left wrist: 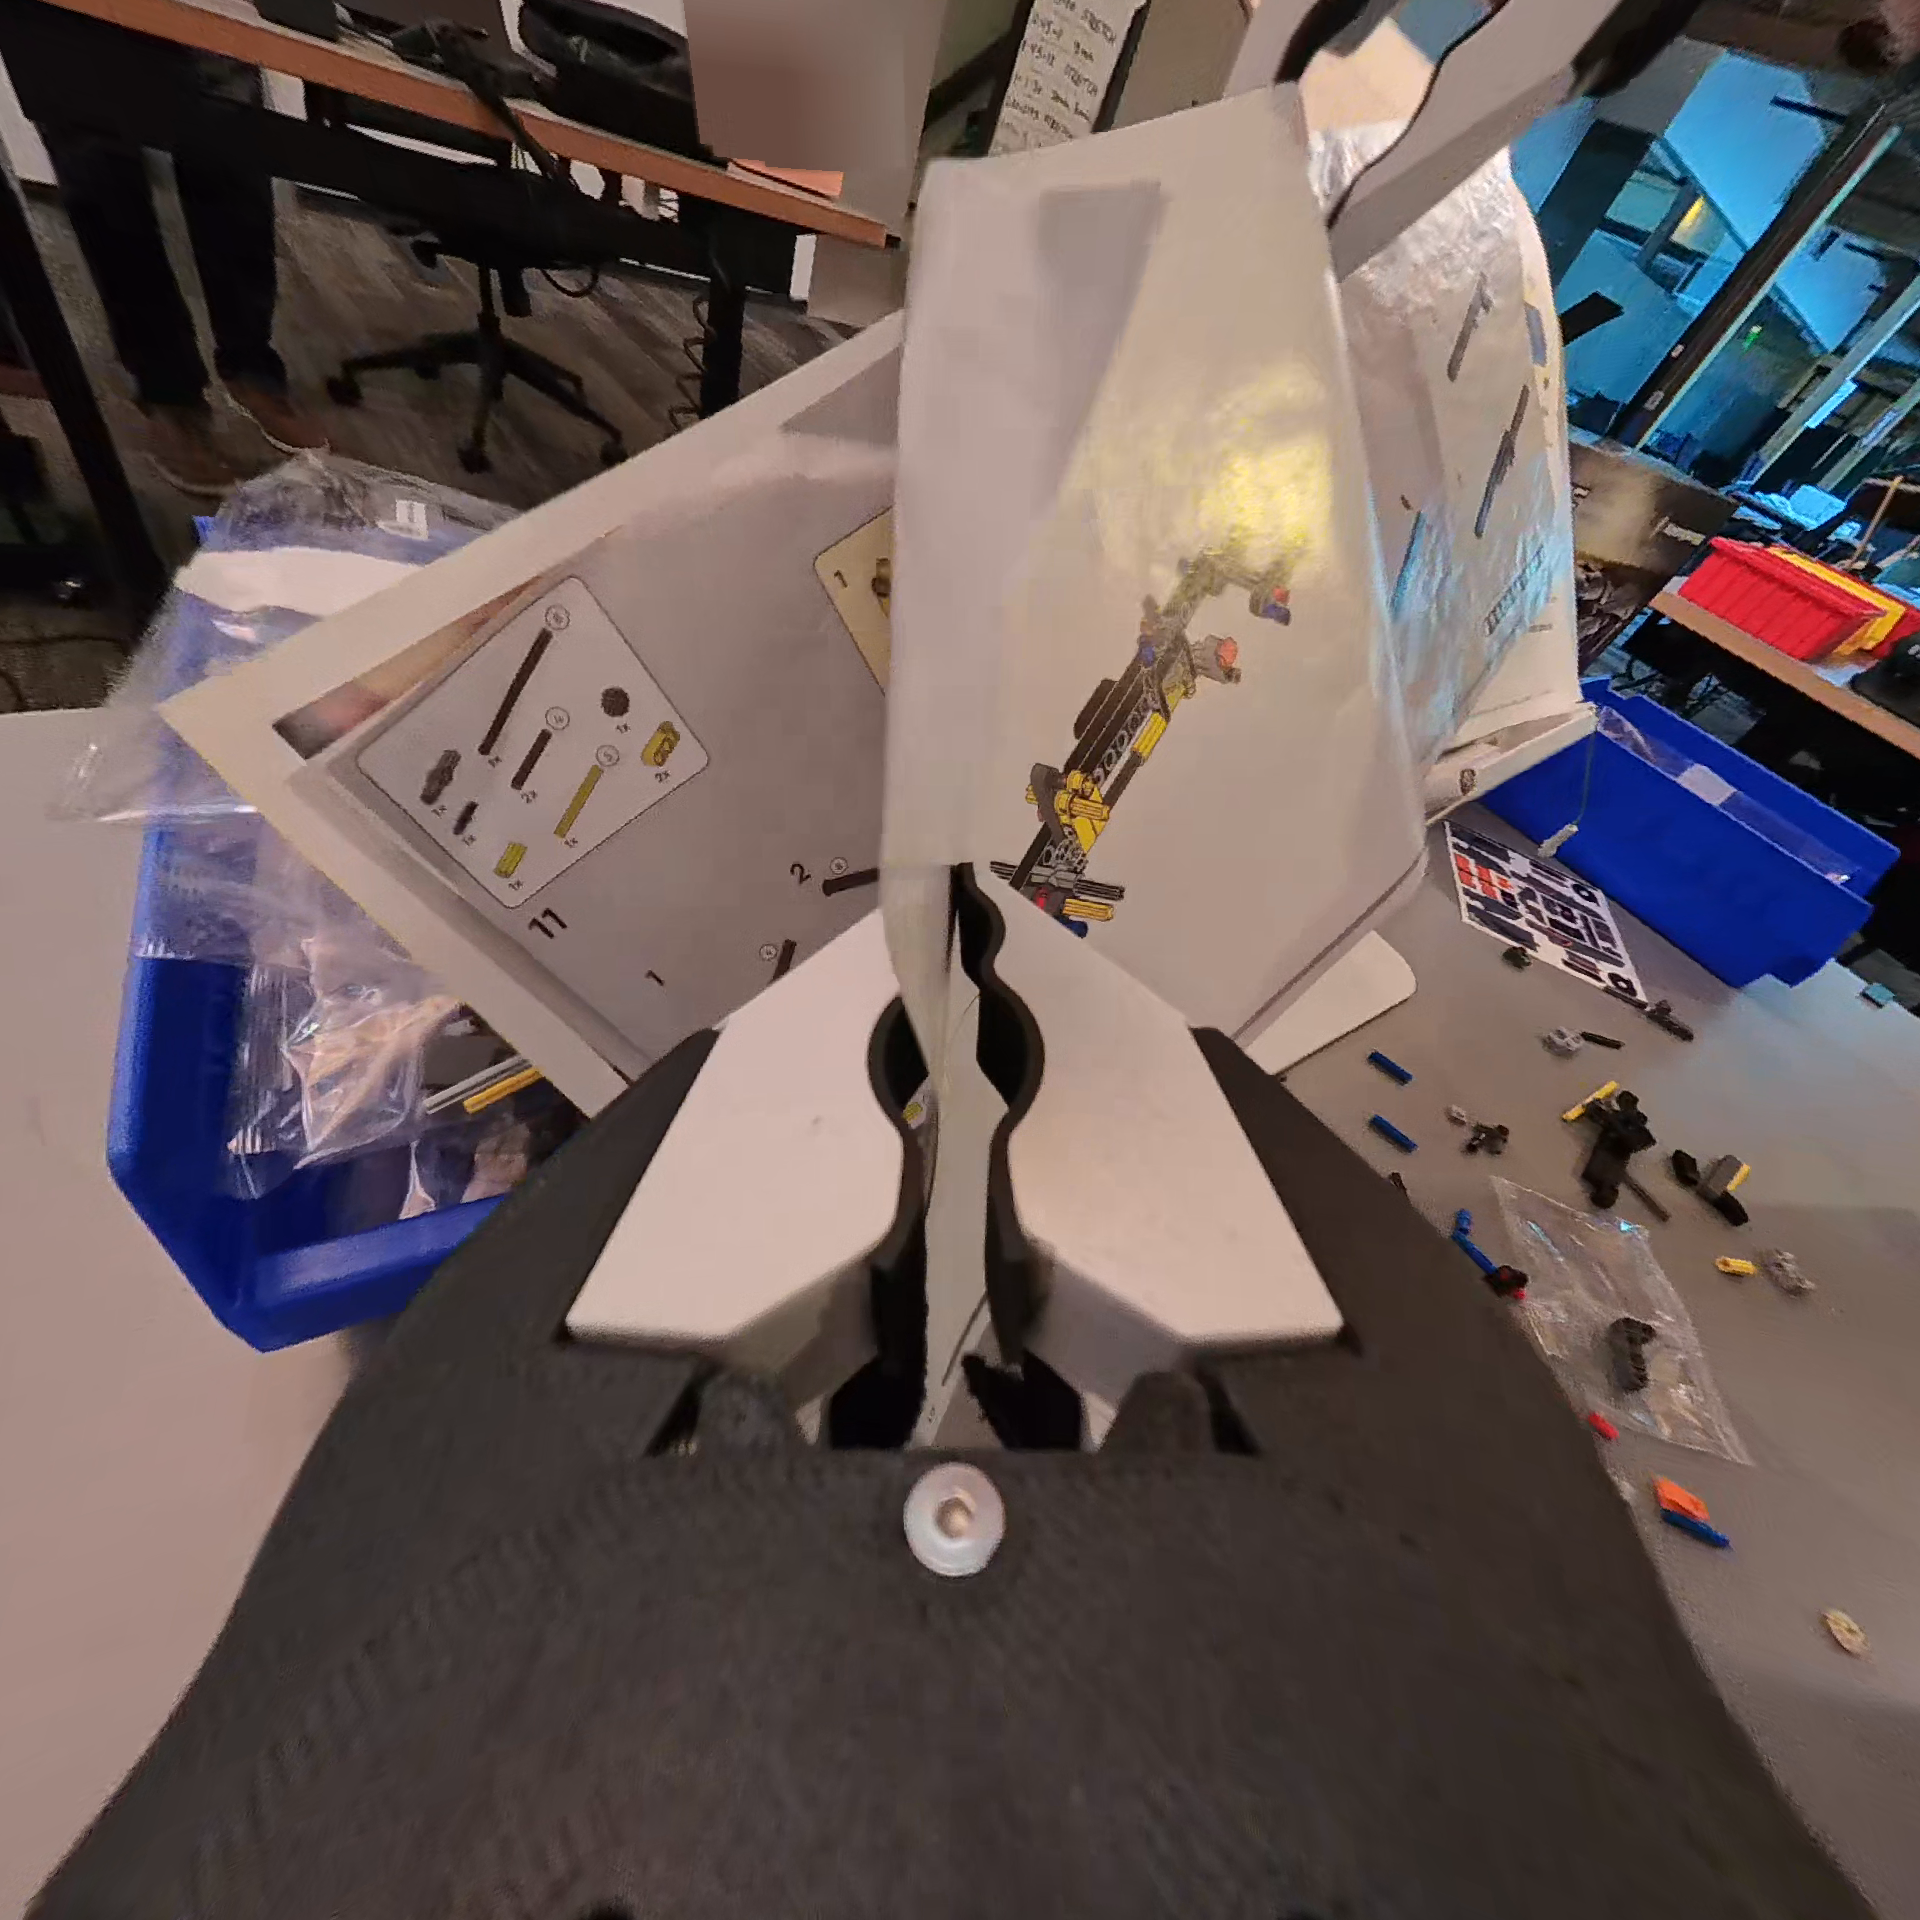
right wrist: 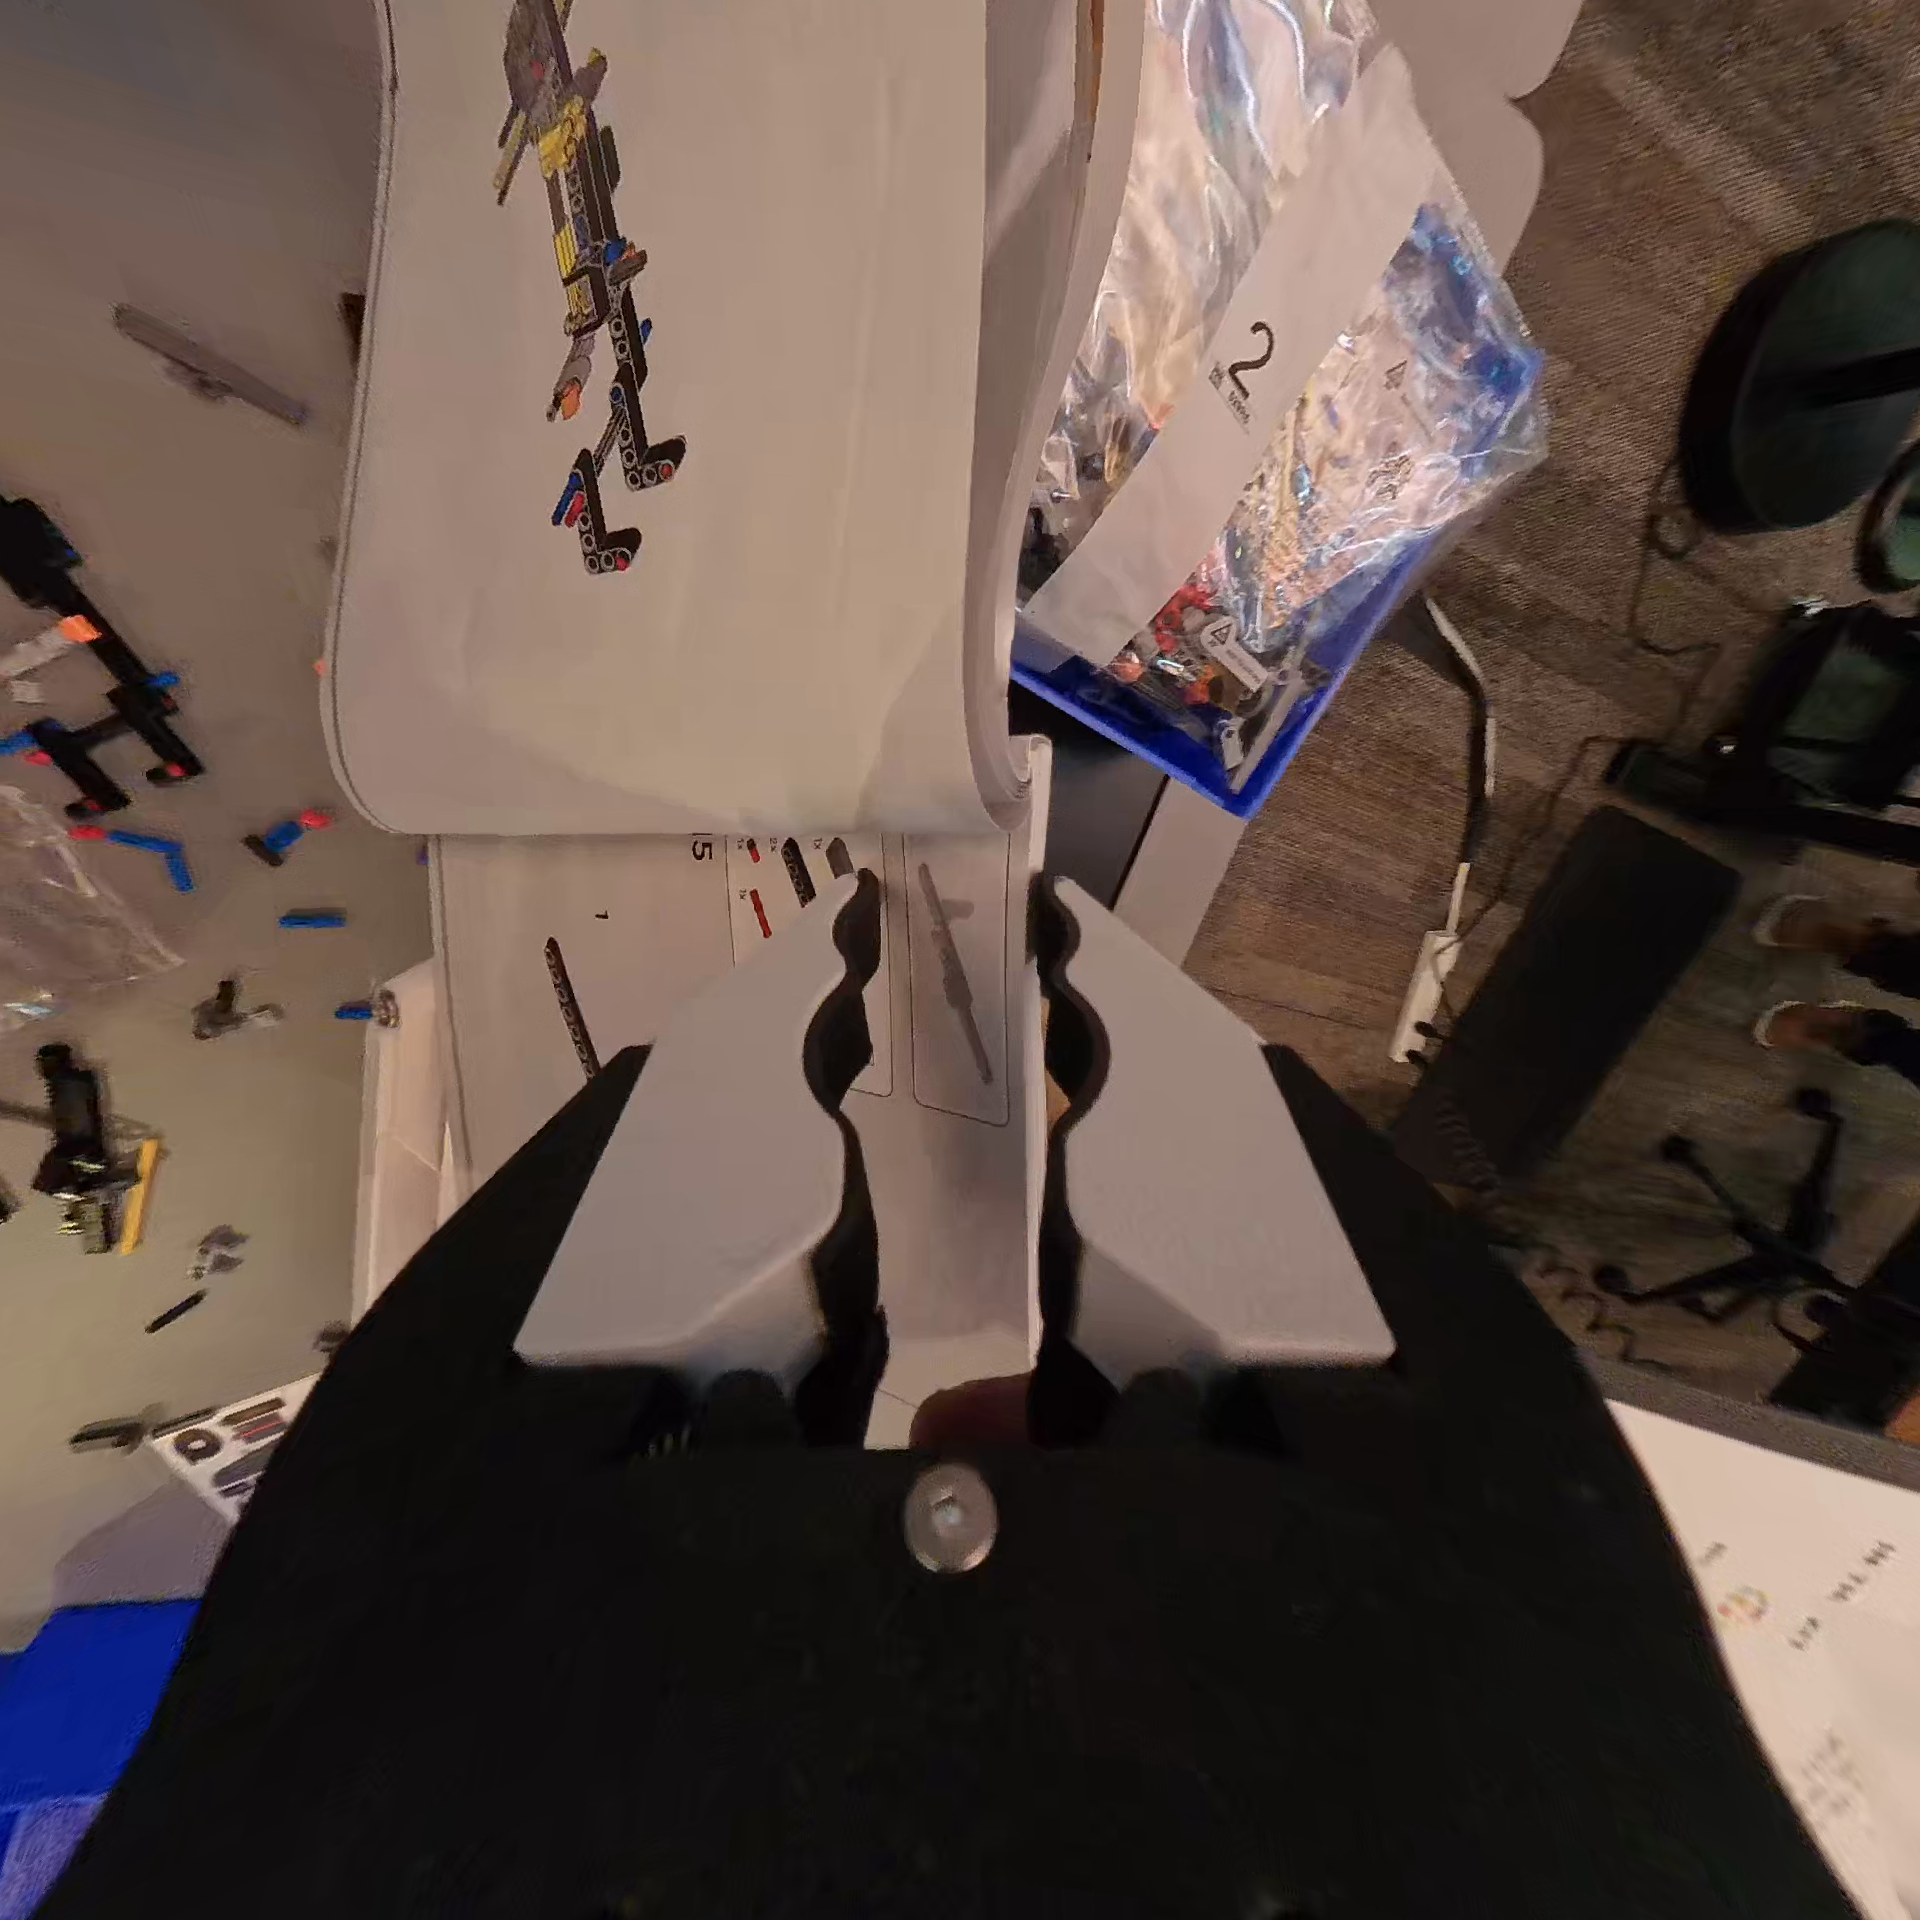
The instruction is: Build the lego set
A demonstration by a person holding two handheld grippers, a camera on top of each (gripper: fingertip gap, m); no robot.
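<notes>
Left tool (left wrist: 961, 914) sits closest to the lens, its white fingers (left wrist: 1132, 1174) pinched tight on the lower edge of a lifted page (left wrist: 1132, 582) of the instruction booklet (left wrist: 582, 748); the page stands upright and curls toward 12 o'clock, printed with a yellow-and-black model drawing. Behind it the booklet lies open and tilted, its far side resting over a blue bin (left wrist: 197, 1174) of clear parts bags (left wrist: 322, 1049) at 9 o'clock. Loose lego pieces (left wrist: 1621, 1138) lie scattered on the pale tabletop (left wrist: 1766, 1621) at 3 o'clock, with a flat clear bag (left wrist: 1621, 1320) among them, a sticker sheet (left wrist: 1538, 914) beyond, and a second blue bin (left wrist: 1704, 842) at 2 o'clock. Right tool (right wrist: 954, 894) hovers over the booklet's lower page (right wrist: 644, 997), jaws a narrow gap apart and gripping nothing; the curled page (right wrist: 748, 520) arches just ahead at 12 o'clock. A numbered parts bag (right wrist: 1278, 447) fills the bin at 1 o'clock. A partly built black assembly (right wrist: 104, 686) lies at 9 o'clock on the tabletop.
</notes>
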